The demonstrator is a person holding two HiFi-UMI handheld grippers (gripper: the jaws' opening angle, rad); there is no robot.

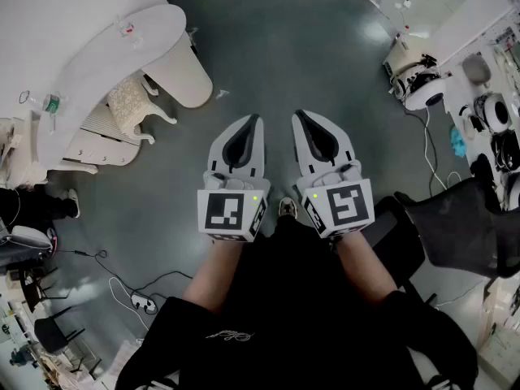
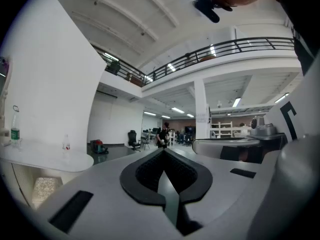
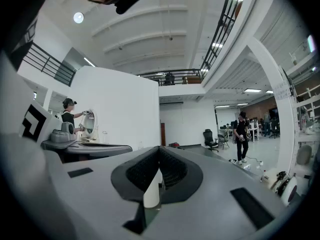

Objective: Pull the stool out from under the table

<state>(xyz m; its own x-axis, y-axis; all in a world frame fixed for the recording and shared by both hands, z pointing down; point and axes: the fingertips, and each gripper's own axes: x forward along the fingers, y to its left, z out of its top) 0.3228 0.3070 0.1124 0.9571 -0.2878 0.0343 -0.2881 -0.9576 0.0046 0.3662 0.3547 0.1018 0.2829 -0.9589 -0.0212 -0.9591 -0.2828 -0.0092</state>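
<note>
A white stool with a cream cushion (image 1: 128, 102) stands tucked against the curved white table (image 1: 97, 51) at the upper left of the head view. In the left gripper view the stool's cushion (image 2: 45, 188) shows low at the left, under the table's top (image 2: 47, 159). My left gripper (image 1: 253, 121) and right gripper (image 1: 299, 117) are held side by side in mid-air over the grey floor, well to the right of the stool. Both are shut with nothing between their jaws, as the left gripper view (image 2: 163, 152) and the right gripper view (image 3: 159, 149) also show.
A black mesh office chair (image 1: 463, 226) stands close on the right. White equipment and cables (image 1: 422, 88) lie at the far right. A power strip with cords (image 1: 145, 303) lies on the floor at lower left. A person (image 3: 241, 136) walks in the distance.
</note>
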